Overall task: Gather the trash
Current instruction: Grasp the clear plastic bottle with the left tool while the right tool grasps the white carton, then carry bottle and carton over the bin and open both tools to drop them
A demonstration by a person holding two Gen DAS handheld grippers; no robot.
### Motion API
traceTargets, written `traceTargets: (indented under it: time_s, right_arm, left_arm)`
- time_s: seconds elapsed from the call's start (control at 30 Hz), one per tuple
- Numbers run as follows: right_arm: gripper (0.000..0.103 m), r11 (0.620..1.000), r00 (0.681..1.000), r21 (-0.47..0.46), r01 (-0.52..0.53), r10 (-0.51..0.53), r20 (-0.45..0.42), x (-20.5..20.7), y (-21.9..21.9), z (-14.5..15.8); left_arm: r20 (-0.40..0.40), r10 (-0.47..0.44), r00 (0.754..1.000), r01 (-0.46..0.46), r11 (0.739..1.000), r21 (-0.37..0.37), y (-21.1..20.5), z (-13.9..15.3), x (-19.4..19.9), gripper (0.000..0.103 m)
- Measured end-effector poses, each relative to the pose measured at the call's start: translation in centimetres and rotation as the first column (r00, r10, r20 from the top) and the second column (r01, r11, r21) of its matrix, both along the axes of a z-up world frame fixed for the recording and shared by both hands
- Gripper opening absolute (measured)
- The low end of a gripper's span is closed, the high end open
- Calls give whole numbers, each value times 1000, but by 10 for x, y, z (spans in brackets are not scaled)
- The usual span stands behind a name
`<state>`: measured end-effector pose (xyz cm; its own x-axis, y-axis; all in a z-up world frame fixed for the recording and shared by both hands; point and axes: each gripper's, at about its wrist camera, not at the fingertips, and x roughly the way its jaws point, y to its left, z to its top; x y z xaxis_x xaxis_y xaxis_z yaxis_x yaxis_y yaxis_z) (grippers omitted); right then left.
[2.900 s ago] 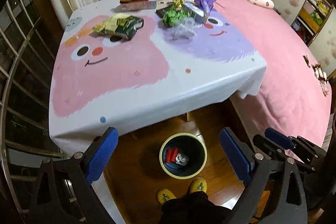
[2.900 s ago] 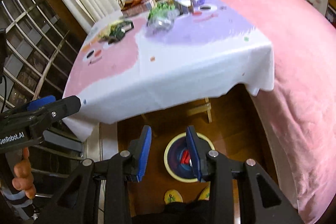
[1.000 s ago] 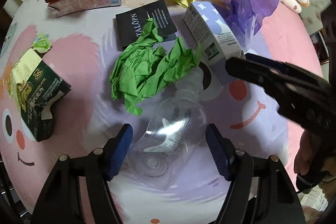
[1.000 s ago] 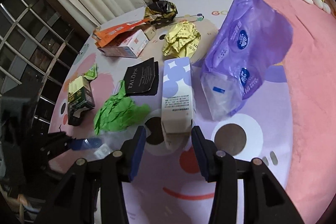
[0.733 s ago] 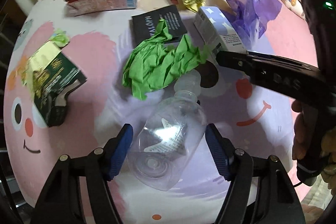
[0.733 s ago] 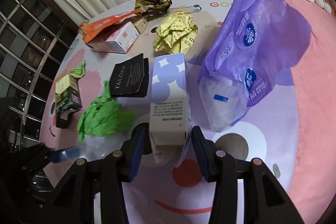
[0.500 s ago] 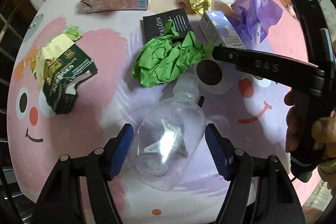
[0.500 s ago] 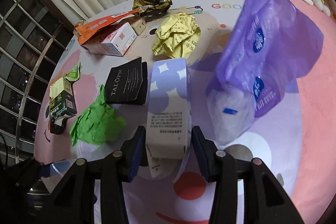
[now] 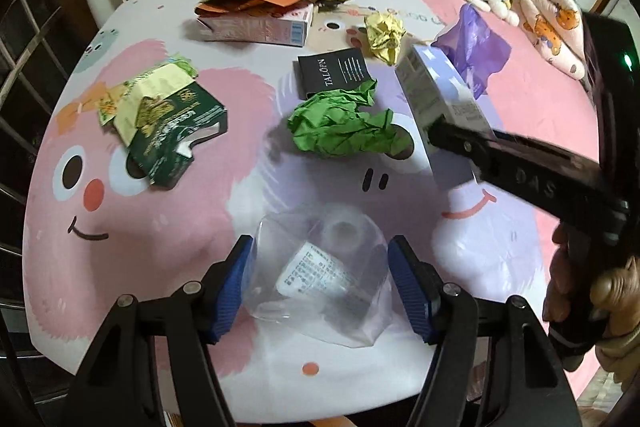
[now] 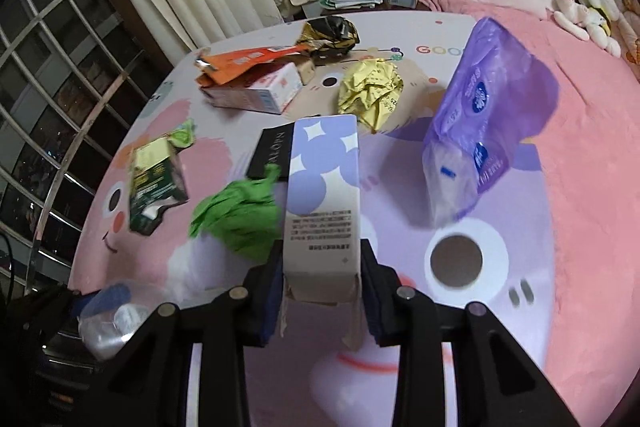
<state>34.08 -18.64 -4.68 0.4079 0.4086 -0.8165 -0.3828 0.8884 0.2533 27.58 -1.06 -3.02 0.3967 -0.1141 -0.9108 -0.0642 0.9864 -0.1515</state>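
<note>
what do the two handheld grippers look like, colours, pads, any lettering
Both are black plastic frames with silver screw heads at the joints. The left gripper has ribbed blue pads on its fingers. The right gripper has darker blue pads; seen from the left wrist view, its side carries embossed letters, seemingly "DAS", and a green light.

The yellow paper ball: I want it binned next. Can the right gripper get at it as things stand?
Probably not yet: the right gripper has its jaws closing on the box, so it is occupied. The yellow ball itself lies uncovered just beyond.
</note>
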Motion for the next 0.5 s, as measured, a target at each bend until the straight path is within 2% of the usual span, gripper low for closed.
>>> traceTargets:
  time_s: [0.2, 0.33, 0.5]
  right_arm:
    - [34, 1000, 1000, 4, -1, 1, -1, -54, 4, 7]
    - [33, 1000, 1000, 14, 7, -7, -4, -92, 11, 11]
    - [33, 1000, 1000, 13, -9, 9, -4, -140, 27, 9]
  left_arm:
    - [28, -24, 999, 25, 1000, -16, 11, 5, -28, 63]
    - [32, -62, 998, 63, 998, -26, 17, 7, -48, 59]
    - [58, -120, 991, 122, 992, -24, 21, 13, -79, 58]
